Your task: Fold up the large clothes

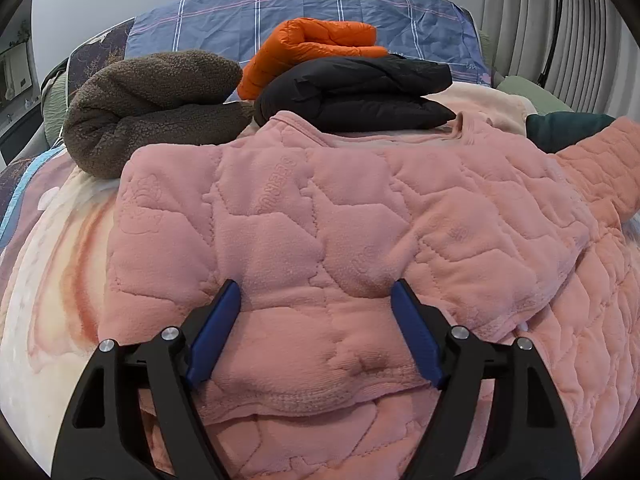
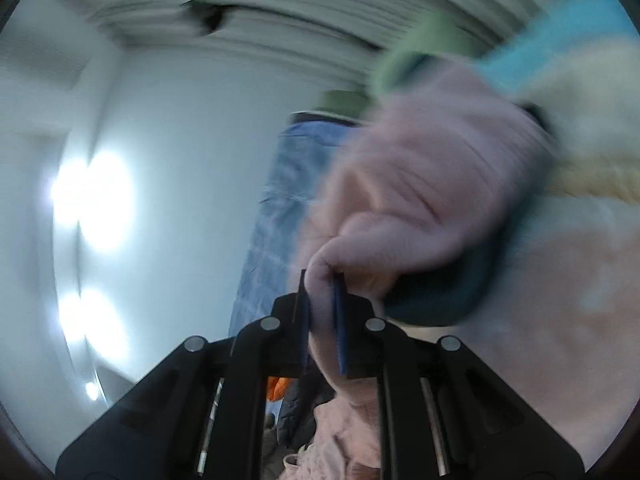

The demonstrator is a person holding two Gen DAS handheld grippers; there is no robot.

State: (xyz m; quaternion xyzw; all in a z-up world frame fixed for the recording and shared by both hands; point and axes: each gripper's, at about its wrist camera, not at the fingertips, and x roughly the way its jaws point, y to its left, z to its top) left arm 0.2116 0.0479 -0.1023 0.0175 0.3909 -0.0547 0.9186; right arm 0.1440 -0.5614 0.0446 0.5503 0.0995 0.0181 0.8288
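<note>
A pink quilted fleece jacket (image 1: pixel 340 220) lies spread on the bed, one sleeve folded across its body and the other sleeve (image 1: pixel 600 152) lifted off to the right. My left gripper (image 1: pixel 316 292) is open, its blue pads resting on the folded sleeve near the cuff. In the blurred right wrist view, my right gripper (image 2: pixel 322 280) is shut on a fold of the pink sleeve (image 2: pixel 420 200) and holds it up in the air.
Folded clothes sit behind the jacket: a brown fleece (image 1: pixel 152 108), an orange puffer (image 1: pixel 312 48) and a black puffer (image 1: pixel 360 92). A blue plaid sheet (image 1: pixel 280 12) covers the far bed. A dark teal item (image 1: pixel 560 128) lies right. White curtains (image 1: pixel 560 20) hang beyond.
</note>
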